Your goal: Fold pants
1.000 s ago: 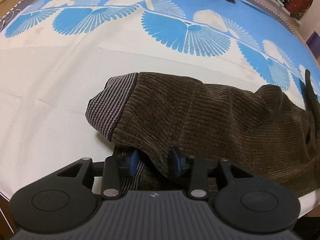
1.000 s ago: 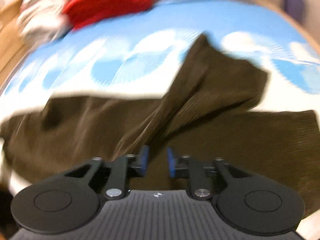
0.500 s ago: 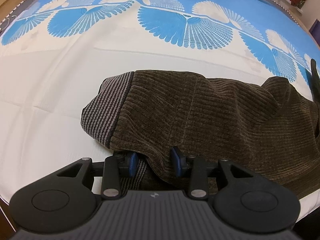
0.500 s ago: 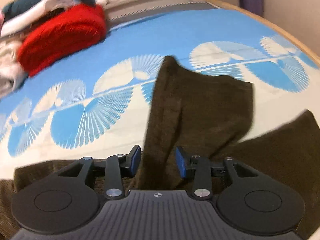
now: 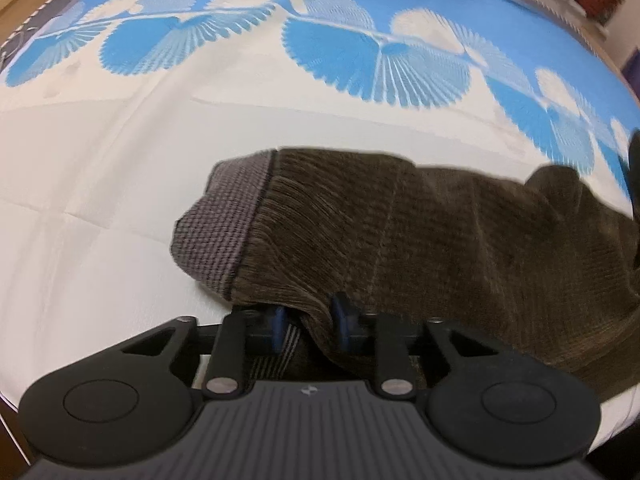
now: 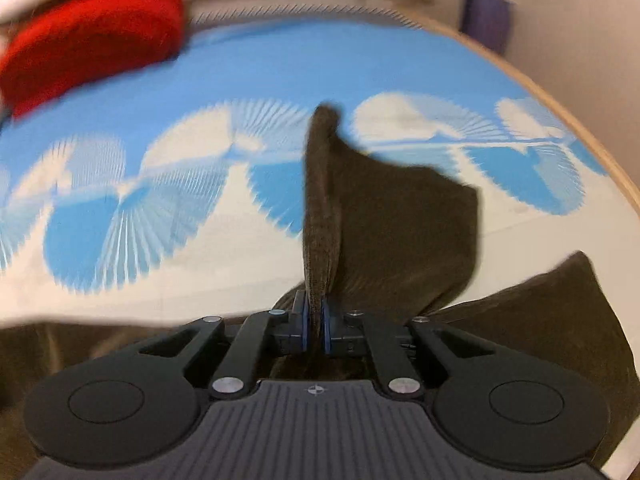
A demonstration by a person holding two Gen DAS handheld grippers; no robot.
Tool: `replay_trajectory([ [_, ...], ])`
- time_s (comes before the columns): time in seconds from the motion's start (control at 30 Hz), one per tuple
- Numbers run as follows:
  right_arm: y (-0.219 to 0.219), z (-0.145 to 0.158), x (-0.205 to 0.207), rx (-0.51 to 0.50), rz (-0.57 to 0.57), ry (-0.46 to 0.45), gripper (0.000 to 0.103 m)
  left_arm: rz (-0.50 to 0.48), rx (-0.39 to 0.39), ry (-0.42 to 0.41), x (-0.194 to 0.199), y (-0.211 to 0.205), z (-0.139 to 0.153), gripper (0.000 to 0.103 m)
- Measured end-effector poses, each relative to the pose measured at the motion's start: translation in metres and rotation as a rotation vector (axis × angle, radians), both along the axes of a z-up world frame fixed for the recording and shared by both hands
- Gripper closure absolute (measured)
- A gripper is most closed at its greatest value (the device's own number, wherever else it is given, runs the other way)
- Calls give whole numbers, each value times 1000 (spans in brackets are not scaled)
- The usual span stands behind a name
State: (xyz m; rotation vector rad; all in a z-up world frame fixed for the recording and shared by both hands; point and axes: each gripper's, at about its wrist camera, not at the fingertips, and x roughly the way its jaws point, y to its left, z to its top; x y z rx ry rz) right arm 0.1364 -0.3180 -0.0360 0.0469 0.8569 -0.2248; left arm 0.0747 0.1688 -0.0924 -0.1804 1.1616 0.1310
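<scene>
Pants (image 5: 420,232): soft, limp brown corduroy, light but floppy, sprawled on bed (image 5: 100,200). Left gripper (image 5: 308,320) fingers closing on waistband hem; right gripper (image 6: 315,320) fingers pressed on raised fold. Best gripped at seams, hems. Farther off, red bundle (image 6: 92,40).

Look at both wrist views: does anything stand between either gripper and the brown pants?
Nothing visible does. The right gripper has its jaws shut on a raised fold of the pants. The left gripper is closing its jaws around the pants' edge near the grey waistband, fabric already between them.
</scene>
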Motion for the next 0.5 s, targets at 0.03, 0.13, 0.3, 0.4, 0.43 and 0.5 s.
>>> replay_trajectory([
  [0.03, -9, 9, -7, 5, -45, -34, 97, 9, -8, -16, -1, 0, 3, 86],
  [0.13, -43, 37, -40, 27, -195, -157, 97, 8, -84, -83, -7, -4, 15, 91],
  [0.3, -89, 55, -96, 76, -278, -178, 97, -61, -55, -115, -21, -20, 26, 93],
  [0.4, -110, 41, -114, 138, -263, -47, 97, -65, -47, -70, -28, -16, 21, 93],
  [0.43, -116, 31, -117, 161, -245, 23, 97, -65, -46, -46, -28, -12, 17, 93],
  [0.5, -123, 2, -121, 231, -191, 219, 96, -68, -73, 0, -29, -4, 8, 93],
])
